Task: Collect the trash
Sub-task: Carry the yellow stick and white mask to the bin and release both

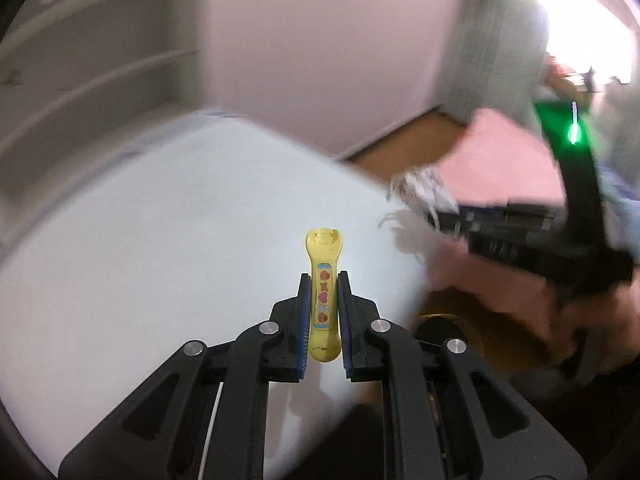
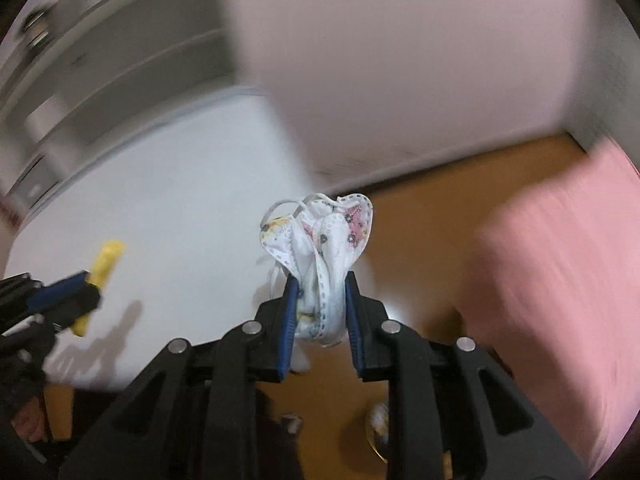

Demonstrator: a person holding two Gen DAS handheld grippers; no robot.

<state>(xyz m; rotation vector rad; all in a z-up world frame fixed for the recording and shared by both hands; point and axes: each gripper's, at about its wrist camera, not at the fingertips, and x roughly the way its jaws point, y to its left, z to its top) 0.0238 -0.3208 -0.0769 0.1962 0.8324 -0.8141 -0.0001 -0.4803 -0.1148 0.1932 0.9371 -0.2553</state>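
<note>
My left gripper point(image 1: 323, 280) is shut on a yellow plastic handle-shaped piece point(image 1: 323, 276) with a strip of coloured stickers, held above the white table point(image 1: 160, 240). It also shows in the right wrist view point(image 2: 102, 268) at the left. My right gripper point(image 2: 320, 280) is shut on a crumpled white patterned face mask point(image 2: 326, 248), held over the table's right edge. In the left wrist view the mask point(image 1: 420, 188) and the right gripper point(image 1: 440, 216) appear blurred at the right.
A pink bed or cover point(image 2: 560, 280) stands at the right over an orange wooden floor point(image 2: 420, 240). A white wall point(image 2: 400, 60) and grey shelving point(image 2: 100, 80) lie behind the table. A round yellowish container point(image 1: 460, 328) sits below the table edge.
</note>
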